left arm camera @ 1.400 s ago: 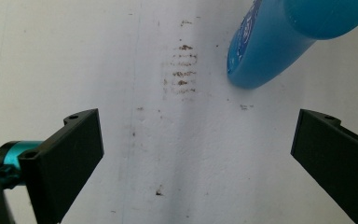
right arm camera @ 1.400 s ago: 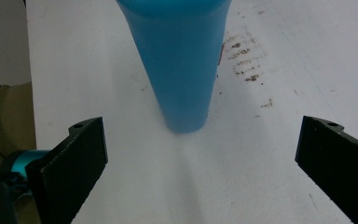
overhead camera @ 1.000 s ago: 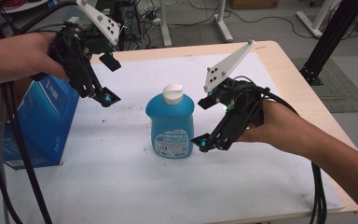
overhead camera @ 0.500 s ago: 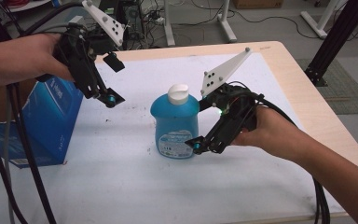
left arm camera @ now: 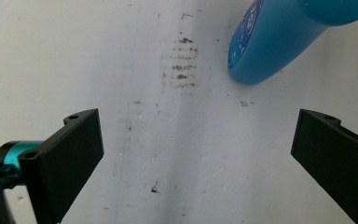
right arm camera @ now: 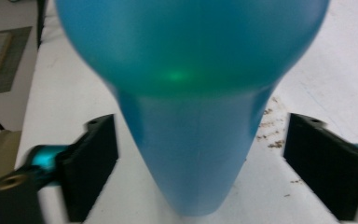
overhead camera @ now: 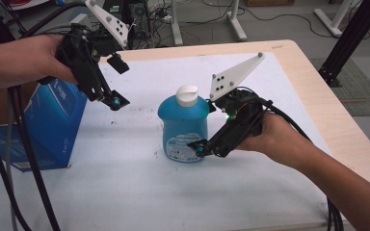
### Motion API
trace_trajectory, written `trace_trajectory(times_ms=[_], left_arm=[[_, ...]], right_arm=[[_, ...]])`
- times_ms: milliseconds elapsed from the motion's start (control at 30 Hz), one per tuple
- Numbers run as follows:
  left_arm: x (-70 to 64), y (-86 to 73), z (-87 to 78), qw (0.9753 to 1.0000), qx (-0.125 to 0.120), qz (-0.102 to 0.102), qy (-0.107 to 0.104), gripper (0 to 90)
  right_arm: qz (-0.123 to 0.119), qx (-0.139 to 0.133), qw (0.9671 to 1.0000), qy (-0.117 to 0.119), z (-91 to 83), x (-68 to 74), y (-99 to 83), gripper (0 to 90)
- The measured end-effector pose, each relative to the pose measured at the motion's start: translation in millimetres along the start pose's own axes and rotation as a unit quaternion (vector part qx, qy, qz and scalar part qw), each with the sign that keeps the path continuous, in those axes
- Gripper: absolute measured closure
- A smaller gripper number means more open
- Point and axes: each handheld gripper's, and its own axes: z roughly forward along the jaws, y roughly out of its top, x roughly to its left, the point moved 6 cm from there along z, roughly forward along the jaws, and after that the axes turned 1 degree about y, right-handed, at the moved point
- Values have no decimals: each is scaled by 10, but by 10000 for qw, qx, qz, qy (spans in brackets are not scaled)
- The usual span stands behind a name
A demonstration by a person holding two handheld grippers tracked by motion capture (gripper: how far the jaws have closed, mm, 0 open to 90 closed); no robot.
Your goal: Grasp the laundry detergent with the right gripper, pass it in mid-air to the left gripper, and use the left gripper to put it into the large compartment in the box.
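Right gripper (overhead camera: 200,147) moved in; bottle (right arm camera: 191,116) now btwn its open fingers (right arm camera: 91,163).

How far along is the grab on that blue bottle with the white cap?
Done: the right gripper brackets the upright blue plastic bottle with the white cap, jaws open either side. In hand: closing. Left: gripping and lifting; the left gripper hangs open above the table.

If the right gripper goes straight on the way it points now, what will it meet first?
Most likely the blue bottle: in the right gripper view its body stands directly ahead, between the open jaws of the right gripper. How much gap remains is unclear.
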Motion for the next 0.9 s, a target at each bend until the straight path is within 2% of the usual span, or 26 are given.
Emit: trace_trajectory(times_ms=[233, 400, 433, 533, 567, 700, 800, 900], left_arm=[[-5, -8, 15, 10000, 9, -15, -17, 23], [-5, -10, 25, 10000, 13, -10, -25, 23], [1, -14, 22, 10000, 25, -28, -27, 23], [3, -19, 28, 10000, 25, -23, -33, 23], [4, -21, 30, 10000, 23, -37, -36, 23], [6, -19, 37, 10000, 23, -30, -44, 23], [4, -18, 44, 10000, 25, -32, -49, 23], [5, -21, 48, 10000, 14, -54, -47, 23]], right_arm=[[147, -143, 9998, 42, 29, -13, -26, 152], [111, -195, 9997, 122, 66, 2, -21, 153], [29, -264, 9995, 144, 87, 10, -13, 187], [20, -280, 9995, 151, 111, 10, -15, 209], [2, -307, 9993, 191, 113, 11, -19, 260], [21, -379, 9991, 176, 141, 8, -27, 272], [-23, -432, 9988, 209, 154, 3, -28, 333], [-50, -468, 9987, 171, 152, -4, -23, 347]])
